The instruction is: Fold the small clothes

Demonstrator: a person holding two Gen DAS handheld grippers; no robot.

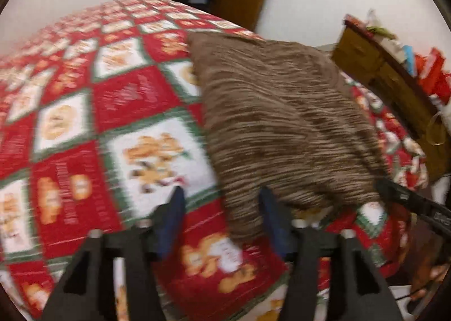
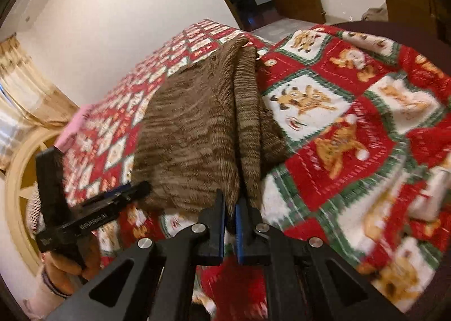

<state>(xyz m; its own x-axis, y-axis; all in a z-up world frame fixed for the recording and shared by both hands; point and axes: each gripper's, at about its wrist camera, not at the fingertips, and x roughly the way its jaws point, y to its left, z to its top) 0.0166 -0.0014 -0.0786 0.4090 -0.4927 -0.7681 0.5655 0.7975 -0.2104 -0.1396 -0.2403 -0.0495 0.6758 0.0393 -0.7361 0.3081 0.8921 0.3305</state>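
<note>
Spread over the bed, a Christmas quilt [image 1: 118, 101] carries the brown striped garment [image 1: 282, 129], its near edge pinched in my right gripper [image 2: 230, 202], so I should drag gently, my left gripper [image 1: 222, 200] wide, holding nothing, ready to take the near-left corner.

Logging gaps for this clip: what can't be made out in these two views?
- Left wrist view: motion blur smears the brown garment; what kind it is stays unclear.
- Right wrist view: the right gripper hides the hem; an actual pinch is uncertain.
- Left wrist view: the shelf clutter is cut by the edge.
- Both views: the garment hides the blanket beneath.
</note>
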